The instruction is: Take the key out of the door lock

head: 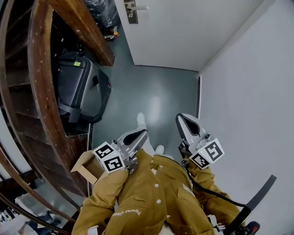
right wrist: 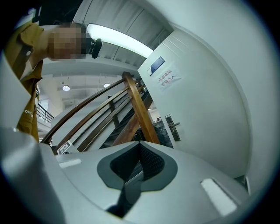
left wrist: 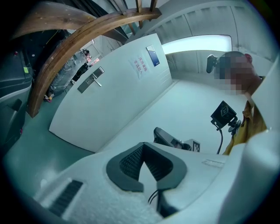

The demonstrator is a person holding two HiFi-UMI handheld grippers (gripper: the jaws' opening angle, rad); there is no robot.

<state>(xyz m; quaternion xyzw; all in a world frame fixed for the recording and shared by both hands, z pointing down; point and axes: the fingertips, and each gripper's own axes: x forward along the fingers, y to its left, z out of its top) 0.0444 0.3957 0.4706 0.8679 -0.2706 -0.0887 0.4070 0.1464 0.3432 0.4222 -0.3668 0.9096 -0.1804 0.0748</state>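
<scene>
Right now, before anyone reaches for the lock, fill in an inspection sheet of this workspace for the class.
Surface: grey floor, glossy.
Job's things: white door with door handle ahead; key too small to tell.
Clutter: black case and cardboard box beside the stairs.
Grippers: left hand-held gripper and right hand-held gripper both shut, empty, well short of the door.
Cables: black cable trailing from the right hand-held gripper.
Surroundings: wooden stair rail left, white wall right.
</scene>
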